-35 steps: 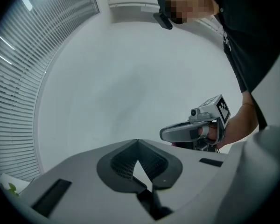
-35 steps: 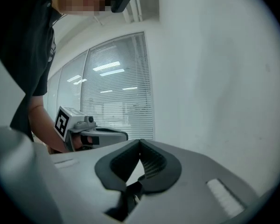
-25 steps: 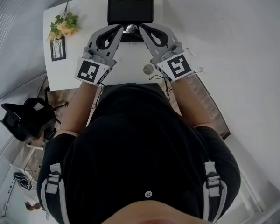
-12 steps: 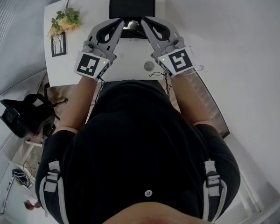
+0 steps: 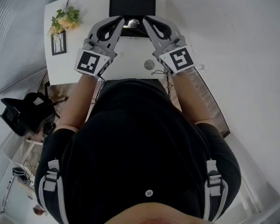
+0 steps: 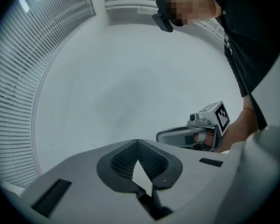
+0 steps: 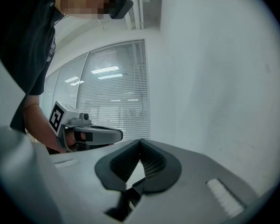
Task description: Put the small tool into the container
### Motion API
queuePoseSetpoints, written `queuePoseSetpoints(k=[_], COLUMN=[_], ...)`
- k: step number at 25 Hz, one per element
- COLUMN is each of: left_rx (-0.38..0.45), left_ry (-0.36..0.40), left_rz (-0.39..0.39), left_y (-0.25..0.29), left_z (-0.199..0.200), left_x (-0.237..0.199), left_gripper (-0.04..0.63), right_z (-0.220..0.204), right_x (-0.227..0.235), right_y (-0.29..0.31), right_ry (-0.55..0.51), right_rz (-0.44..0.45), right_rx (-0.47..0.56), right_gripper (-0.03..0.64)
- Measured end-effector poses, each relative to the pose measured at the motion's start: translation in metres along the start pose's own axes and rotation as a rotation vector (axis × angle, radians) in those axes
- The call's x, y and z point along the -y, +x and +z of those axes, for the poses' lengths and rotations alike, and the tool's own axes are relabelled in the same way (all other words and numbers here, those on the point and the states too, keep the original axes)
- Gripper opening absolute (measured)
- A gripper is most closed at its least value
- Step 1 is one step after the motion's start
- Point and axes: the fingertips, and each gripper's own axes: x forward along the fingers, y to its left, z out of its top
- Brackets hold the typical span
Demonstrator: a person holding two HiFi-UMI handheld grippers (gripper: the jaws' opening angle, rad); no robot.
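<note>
grey plastic jaws on my left gripper [image 6: 137,143] meet at the tips with nothing between them. the right gripper [image 7: 140,143] is pinched together the same way, empty. both gripper views look up at a pale wall, window blinds [image 7: 114,92] and the person. each catches the other gripper, but neither shows the bench. only the head view gives me the white bench [image 5: 126,55], the black container [image 5: 132,4] at its far edge and the shiny small tool [image 5: 130,24], which sits between the two gripper tips at the container's near side. i cannot tell whether either tip touches it.
</note>
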Motion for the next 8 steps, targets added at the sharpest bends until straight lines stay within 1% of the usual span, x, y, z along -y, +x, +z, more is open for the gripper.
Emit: queuePoseSetpoints(k=[3, 8], left_rx=[-0.01, 0.006], left_ry=[-0.002, 0.007], left_rz=[0.004, -0.003], left_y=[0.0007, 0.0018], left_z=[-0.0015, -0.0011], left_x=[0.0001, 0.002], left_gripper=[0.008, 0.008], right_z=[-0.0004, -0.0006], right_x=[0.0002, 0.0006], right_y=[-0.0002, -0.0009], right_ry=[0.0, -0.004], right_rz=[0.002, 0.006], right_rx=[-0.001, -0.003], right_gripper=[0.011, 0.011])
